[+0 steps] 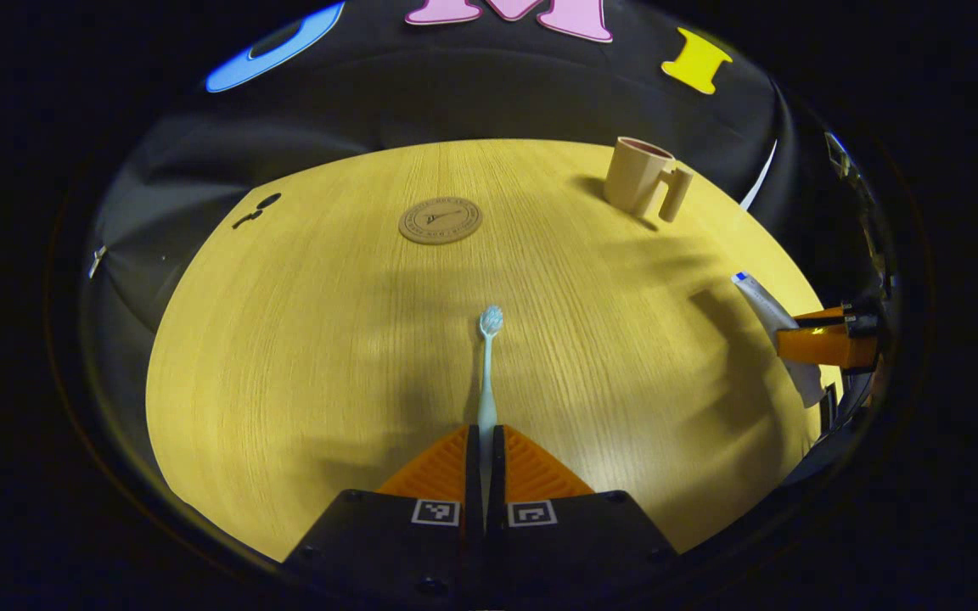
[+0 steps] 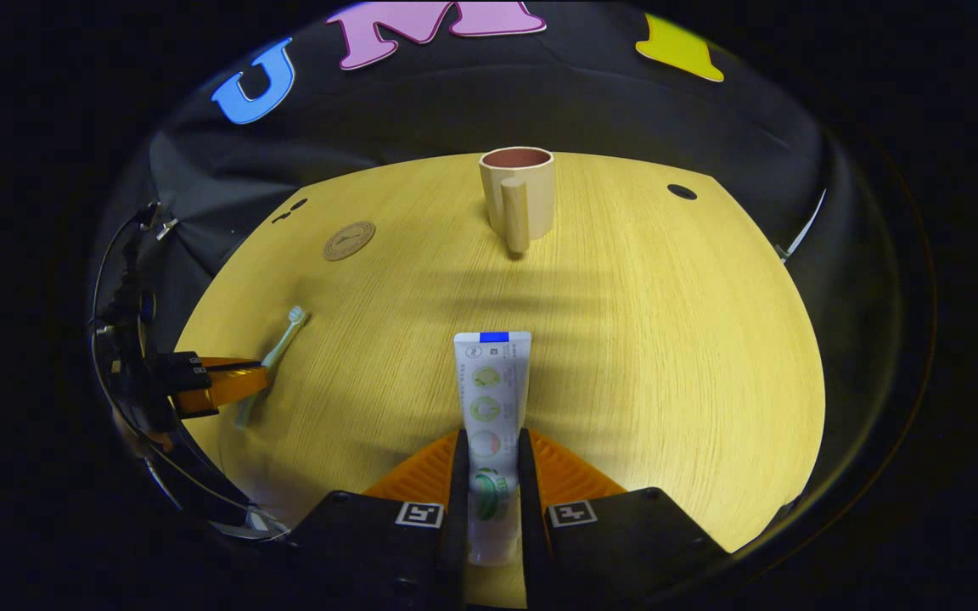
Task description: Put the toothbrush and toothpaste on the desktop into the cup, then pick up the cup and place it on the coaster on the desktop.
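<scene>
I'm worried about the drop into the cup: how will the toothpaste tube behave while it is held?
The toothpaste tube looks soft, so the right gripper, closed on it, may dent it. Its free length juts far ahead and could sag. The cup is narrow and upright, so a crooked drop may nudge it.

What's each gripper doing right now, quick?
Left gripper: shut on the toothbrush.
Right gripper: shut on the toothpaste.
</scene>
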Motion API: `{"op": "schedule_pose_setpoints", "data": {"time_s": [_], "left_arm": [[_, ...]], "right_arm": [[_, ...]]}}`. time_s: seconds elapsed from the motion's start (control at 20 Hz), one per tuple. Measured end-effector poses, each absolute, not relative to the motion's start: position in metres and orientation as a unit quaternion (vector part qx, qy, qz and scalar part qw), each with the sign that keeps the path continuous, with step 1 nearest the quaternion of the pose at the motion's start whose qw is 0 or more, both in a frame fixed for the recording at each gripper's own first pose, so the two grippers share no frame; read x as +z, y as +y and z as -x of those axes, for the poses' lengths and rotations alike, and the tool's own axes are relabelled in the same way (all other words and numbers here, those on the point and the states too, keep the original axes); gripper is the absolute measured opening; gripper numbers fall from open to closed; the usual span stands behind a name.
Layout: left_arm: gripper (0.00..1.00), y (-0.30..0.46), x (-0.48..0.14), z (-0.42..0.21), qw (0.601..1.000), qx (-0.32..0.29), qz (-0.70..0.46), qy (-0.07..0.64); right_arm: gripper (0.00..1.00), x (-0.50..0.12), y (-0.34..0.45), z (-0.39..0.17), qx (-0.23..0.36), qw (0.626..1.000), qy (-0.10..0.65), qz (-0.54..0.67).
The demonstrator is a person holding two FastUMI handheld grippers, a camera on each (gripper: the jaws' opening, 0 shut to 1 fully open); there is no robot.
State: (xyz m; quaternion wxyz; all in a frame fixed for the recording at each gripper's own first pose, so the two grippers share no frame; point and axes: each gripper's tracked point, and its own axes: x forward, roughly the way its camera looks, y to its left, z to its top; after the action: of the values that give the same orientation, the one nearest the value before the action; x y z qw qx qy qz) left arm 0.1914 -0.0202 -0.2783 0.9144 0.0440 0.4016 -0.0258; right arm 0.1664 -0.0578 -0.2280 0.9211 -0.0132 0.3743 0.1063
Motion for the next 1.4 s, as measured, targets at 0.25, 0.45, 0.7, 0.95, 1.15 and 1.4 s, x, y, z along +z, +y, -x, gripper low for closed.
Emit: {"op": "schedule_pose_setpoints", "data": {"time_s": [0.25, 0.45, 0.7, 0.95, 1.15, 1.4], "left_arm": [[0.06, -0.033, -0.230, -0.207, 0.935, -0.031, -0.022, 0.352], [0.06, -0.053, -0.186, -0.225, 0.950, -0.045, -0.004, 0.308], [0.06, -0.085, -0.130, -0.251, 0.965, -0.072, 0.008, 0.253], [0.06, -0.100, -0.092, -0.268, 0.973, -0.086, 0.014, 0.213], [0.06, -0.113, -0.073, -0.273, 0.976, -0.101, 0.025, 0.192], [0.06, -0.123, -0.063, -0.283, 0.979, -0.110, 0.036, 0.170]], "right_arm": [[0.30, -0.202, -0.061, -0.179, 0.099, 0.931, 0.351, 0.001], [0.30, -0.170, -0.060, -0.190, 0.098, 0.942, 0.320, 0.000], [0.30, -0.118, -0.053, -0.213, 0.104, 0.960, 0.262, -0.004], [0.30, -0.072, -0.041, -0.251, 0.114, 0.972, 0.204, -0.015], [0.29, -0.041, -0.034, -0.302, 0.115, 0.983, 0.141, -0.011], [0.29, -0.010, -0.029, -0.364, 0.105, 0.993, 0.059, -0.017]]}}
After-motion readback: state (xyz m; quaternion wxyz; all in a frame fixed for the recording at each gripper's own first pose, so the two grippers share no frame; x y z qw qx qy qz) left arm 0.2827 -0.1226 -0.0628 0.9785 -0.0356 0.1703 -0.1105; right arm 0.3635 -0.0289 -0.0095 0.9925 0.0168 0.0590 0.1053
